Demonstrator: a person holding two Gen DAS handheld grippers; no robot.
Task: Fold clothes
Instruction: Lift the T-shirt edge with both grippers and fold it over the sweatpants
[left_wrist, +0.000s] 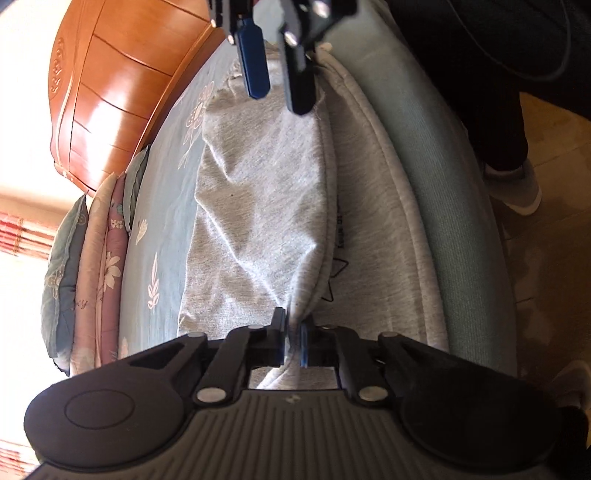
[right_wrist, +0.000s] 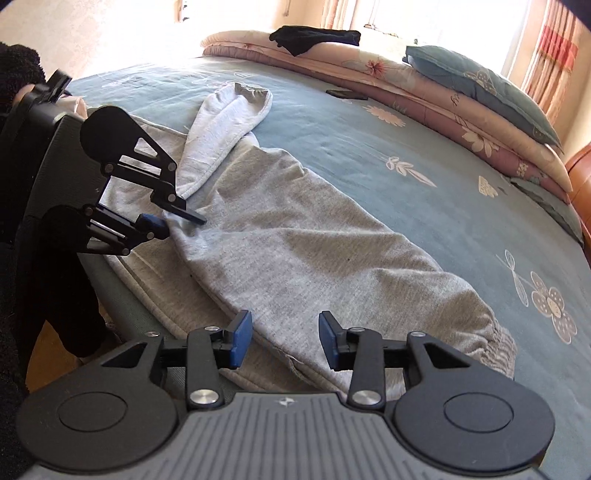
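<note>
A grey garment (right_wrist: 314, 251) lies spread along the near edge of a blue flowered bedsheet (right_wrist: 406, 147), with one part folded over itself. At the garment's left end my left gripper (left_wrist: 293, 339) is shut on a pinch of the grey cloth; the right wrist view shows the same gripper (right_wrist: 177, 221) clamped on that fold. My right gripper (right_wrist: 284, 339) stands open over the garment's other end, and the cloth lies below the gap, untouched by the blue pads (right_wrist: 240, 338). In the left wrist view the right gripper (left_wrist: 280, 92) hangs open above the far hem.
Folded quilts (right_wrist: 406, 85) and a pillow (right_wrist: 480, 81) line the far side of the bed, with a black cloth (right_wrist: 314, 37) on top and a small dark flat object (right_wrist: 347, 94) beside them. A wooden headboard (left_wrist: 122, 85) stands at one end. A person's leg and shoe (left_wrist: 517, 184) are by the bed edge.
</note>
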